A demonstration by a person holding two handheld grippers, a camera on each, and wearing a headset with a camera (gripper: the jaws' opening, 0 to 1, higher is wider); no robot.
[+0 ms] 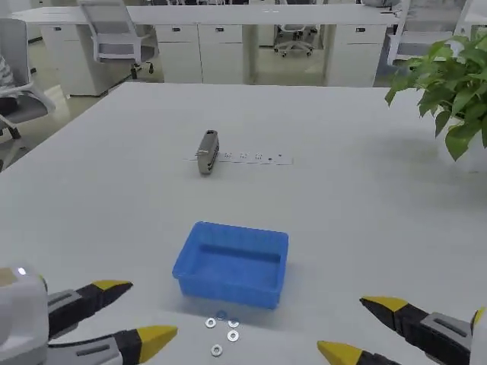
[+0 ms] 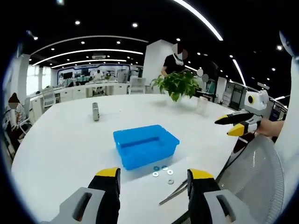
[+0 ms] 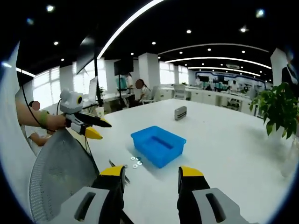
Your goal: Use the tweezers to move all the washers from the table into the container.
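Observation:
A blue container (image 1: 230, 262) stands near the table's front edge, its inside bare. Several small washers (image 1: 223, 332) lie loose on the table just in front of it, one of them blue. My left gripper (image 1: 141, 310) hovers open at the lower left, apart from the washers. My right gripper (image 1: 351, 327) is open at the lower right. In the left gripper view the container (image 2: 145, 144), washers (image 2: 163, 171) and thin metal tweezers (image 2: 175, 193) lie ahead of my open left gripper (image 2: 155, 175). The right gripper view has the container (image 3: 158, 144) and washers (image 3: 136, 162) beyond my open right gripper (image 3: 151, 171).
A grey metal object (image 1: 207, 151) lies mid-table beside a flush socket strip (image 1: 247, 157). A potted plant (image 1: 449, 84) stands at the far right. A mesh chair back (image 2: 252, 172) rises close to the table's near edge. Office chairs and desks stand behind.

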